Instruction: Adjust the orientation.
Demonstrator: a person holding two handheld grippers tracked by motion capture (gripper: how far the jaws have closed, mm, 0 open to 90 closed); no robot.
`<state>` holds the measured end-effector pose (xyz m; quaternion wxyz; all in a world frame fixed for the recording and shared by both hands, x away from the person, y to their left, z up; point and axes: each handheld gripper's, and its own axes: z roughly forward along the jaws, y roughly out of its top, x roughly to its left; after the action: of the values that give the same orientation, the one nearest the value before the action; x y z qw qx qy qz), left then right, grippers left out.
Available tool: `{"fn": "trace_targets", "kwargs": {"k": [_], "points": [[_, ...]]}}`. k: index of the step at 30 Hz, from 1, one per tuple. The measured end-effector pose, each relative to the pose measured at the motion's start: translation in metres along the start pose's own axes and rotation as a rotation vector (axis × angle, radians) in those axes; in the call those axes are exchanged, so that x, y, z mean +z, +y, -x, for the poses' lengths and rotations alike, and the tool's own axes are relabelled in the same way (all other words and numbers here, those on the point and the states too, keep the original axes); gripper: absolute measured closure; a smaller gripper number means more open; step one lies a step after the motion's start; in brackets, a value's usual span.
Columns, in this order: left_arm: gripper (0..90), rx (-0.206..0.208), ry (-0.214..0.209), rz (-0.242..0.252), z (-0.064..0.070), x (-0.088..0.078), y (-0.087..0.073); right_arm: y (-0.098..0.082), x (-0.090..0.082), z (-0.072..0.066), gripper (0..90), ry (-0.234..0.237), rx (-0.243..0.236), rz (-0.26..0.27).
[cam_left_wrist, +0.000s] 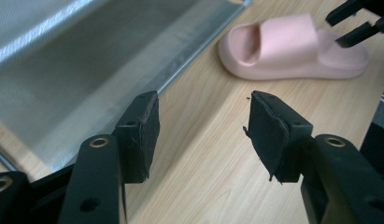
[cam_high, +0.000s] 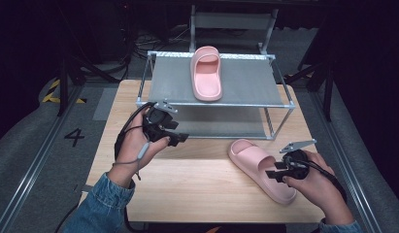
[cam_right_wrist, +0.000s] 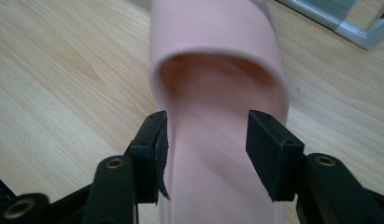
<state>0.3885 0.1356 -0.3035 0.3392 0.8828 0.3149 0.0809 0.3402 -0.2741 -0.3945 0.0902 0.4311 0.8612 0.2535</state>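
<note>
We hold our black two-jaw left claw [cam_high: 180, 138] in the left hand [cam_high: 136, 148], denim sleeve at the forearm, jaws apart with nothing between them. Our right hand [cam_high: 316, 187] grips the black right claw [cam_high: 271, 174], jaws spread wide, pads pressing nothing.

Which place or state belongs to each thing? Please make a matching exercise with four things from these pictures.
Things:
1. slipper on the rack
2. slipper on the table
3. left gripper
4. right gripper

Places or states:
A. open, above bare wood in front of the rack's lower shelf
B. lying on the top shelf
C. open, its fingers over the slipper's heel end
D. lying on the wooden table, right of the middle

Pairs: 1-B, 2-D, 3-A, 4-C
</note>
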Motion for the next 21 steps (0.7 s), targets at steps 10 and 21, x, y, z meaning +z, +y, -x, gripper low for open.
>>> {"fn": "trace_targets", "kwargs": {"k": [10,21], "points": [[39.5,-0.06,0.035,-0.082,-0.026,0.015,-0.028,0.015,0.016,-0.012,52.4,0.014,0.007,-0.052],[35.5,-0.12,0.067,-0.151,-0.055,0.025,-0.049,0.026,0.038,-0.021,62.1,-0.023,-0.008,-0.142]]}}
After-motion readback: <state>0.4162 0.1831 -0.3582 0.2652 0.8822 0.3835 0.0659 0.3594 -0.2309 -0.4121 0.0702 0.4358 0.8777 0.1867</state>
